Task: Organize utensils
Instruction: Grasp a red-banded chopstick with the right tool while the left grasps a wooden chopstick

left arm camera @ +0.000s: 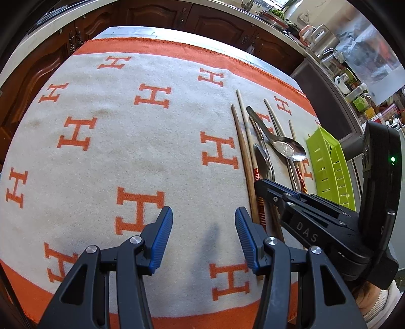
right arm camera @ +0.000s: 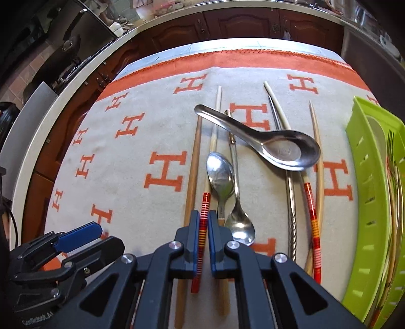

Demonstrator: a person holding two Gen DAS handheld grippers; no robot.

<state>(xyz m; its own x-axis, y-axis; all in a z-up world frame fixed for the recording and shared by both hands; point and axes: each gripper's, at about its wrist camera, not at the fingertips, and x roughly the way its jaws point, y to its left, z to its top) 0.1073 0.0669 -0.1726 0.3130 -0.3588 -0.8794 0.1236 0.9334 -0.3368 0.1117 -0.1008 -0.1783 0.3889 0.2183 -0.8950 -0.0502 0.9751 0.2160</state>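
Note:
Several utensils lie on the cloth: a red-handled chopstick (right arm camera: 205, 202), a plain wooden chopstick (right arm camera: 193, 167), a large steel soup spoon (right arm camera: 283, 146), two small steel spoons (right arm camera: 220, 174), a twisted steel chopstick (right arm camera: 291, 202) and a second red-handled chopstick (right arm camera: 312, 217). My right gripper (right arm camera: 203, 235) is shut on the red-handled chopstick near its decorated end; it also shows in the left wrist view (left arm camera: 268, 187). My left gripper (left arm camera: 203, 220) is open and empty over bare cloth, left of the utensils (left arm camera: 265, 151); it also shows in the right wrist view (right arm camera: 76, 238).
A green slotted utensil tray (right arm camera: 367, 177) stands at the right edge with forks (right arm camera: 391, 151) inside; it also shows in the left wrist view (left arm camera: 329, 162). The orange-and-white H-patterned cloth (left arm camera: 126, 151) covers the table. Dark wooden cabinets (right arm camera: 240, 22) and a cluttered counter lie beyond.

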